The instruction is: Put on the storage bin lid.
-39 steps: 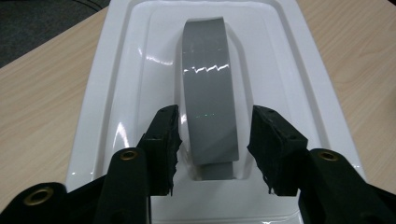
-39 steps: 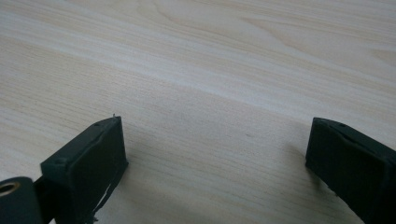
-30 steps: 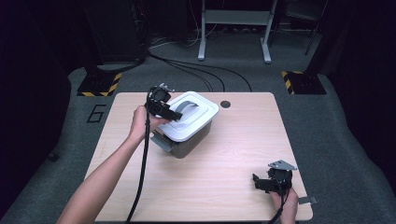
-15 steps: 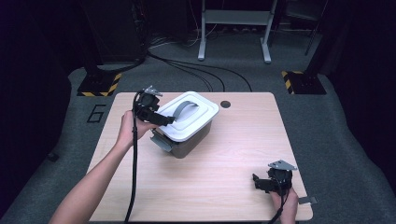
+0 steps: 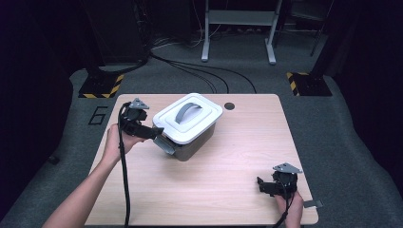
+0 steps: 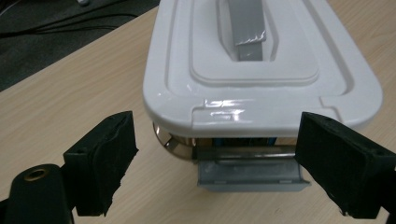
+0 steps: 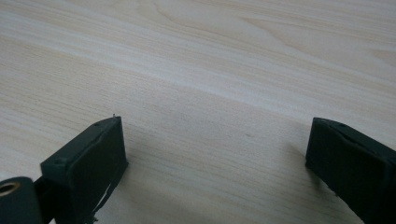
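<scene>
The high view takes in the whole wooden table [image 5: 228,190], with the lidded container [image 5: 187,126] standing left of its middle, the left gripper [image 5: 154,133] just beside the box's near-left end and the right gripper [image 5: 260,184] well apart at the near-right corner. The left gripper view brings close what stays small from above: the grey latch [image 6: 250,172] hanging down below the white lid [image 6: 261,84], between jaws that have just been opening and stand wide apart, touching nothing. The right gripper view looks along spread jaws at bare wood.

we note bare forearms, no sleeves; both black grippers, left gripper [image 5: 157,131] and right gripper [image 5: 259,184], carry grey three-cornered plates, thick black cables, blocky black pads [image 6: 103,165], one brass-coloured eyelet each
</scene>
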### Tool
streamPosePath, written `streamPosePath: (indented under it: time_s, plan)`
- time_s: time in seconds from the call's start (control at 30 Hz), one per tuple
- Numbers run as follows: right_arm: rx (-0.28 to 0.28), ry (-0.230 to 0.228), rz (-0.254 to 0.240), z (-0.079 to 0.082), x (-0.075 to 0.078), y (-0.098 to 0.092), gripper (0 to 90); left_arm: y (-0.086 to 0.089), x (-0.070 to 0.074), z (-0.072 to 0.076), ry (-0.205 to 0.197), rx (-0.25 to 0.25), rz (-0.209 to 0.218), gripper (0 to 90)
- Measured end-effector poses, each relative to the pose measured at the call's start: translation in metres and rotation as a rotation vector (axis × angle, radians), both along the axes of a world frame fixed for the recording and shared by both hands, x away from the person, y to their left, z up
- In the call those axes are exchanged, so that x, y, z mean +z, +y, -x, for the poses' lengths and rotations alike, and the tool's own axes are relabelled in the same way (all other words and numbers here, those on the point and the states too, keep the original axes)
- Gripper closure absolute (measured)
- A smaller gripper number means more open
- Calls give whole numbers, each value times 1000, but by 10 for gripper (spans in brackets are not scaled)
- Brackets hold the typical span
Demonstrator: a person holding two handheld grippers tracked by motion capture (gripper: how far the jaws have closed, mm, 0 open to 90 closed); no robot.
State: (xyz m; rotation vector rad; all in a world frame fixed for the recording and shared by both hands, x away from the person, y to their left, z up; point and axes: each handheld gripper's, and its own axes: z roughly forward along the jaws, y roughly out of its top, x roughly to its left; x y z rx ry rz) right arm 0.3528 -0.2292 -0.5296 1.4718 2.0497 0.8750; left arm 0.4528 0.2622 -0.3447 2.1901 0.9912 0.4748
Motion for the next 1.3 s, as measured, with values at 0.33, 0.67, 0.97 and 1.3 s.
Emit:
streamPosePath:
  time_s: [0.33,0.67,0.97,1.3]
  plan:
    - [1,1,-2,0,0,0,40,24,-30,6,19,66,8,107]
    - [1,1,-2,0,0,0,40,49,-69,6,56,151,13,93]
    - [1,1,-2,0,0,0,40,66,-108,12,96,201,21,91]
    - [0,0,0,0,0,0,40,87,-154,17,122,280,22,70]
